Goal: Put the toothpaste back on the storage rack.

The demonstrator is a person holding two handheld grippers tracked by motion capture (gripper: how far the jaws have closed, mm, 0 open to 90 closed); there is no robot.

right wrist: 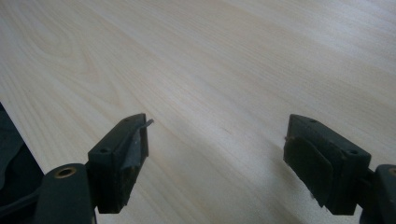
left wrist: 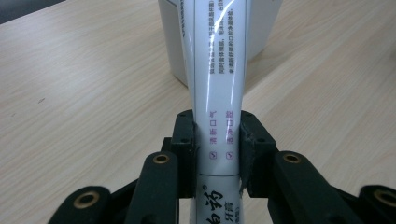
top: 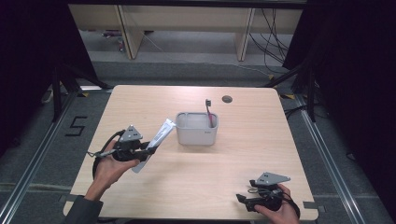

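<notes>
Left claw (top: 148, 148) is pinching a white toothpaste tube (top: 156, 140) across its width, roughly mid-length. In the left gripper view both pads sit flat against the tube's (left wrist: 217, 93) sides, and purple and black print runs along it. The tube is off the worktop (top: 196, 177), tilted, upper crimped end pointing up and toward the bin, lower end hanging below the claw near the person's left hand (top: 109, 165). The tube's top end is just beside the bin's left rim, outside it; can't tell if they touch.

The bin (top: 196, 133) is a small pale grey rectangular tub standing upright near the middle of the worktop. Inside: one toothbrush (top: 209, 112), dark handle with a pinkish-red lower part, standing nearly upright against the right side, head sticking well above the rim. The rest of the interior looks bare as far as the high view goes. In the left gripper view the tub's white wall (left wrist: 173, 46) sits right behind the tube.

Right claw (right wrist: 215, 158) is spread wide, nothing between the pads, just bare wood grain under it. In the high view it sits at the near right corner of the worktop, held in the right hand (top: 278, 210), well apart from the bin and the tube.

A round cable hole (top: 227, 99) sits in the worktop behind the bin.
</notes>
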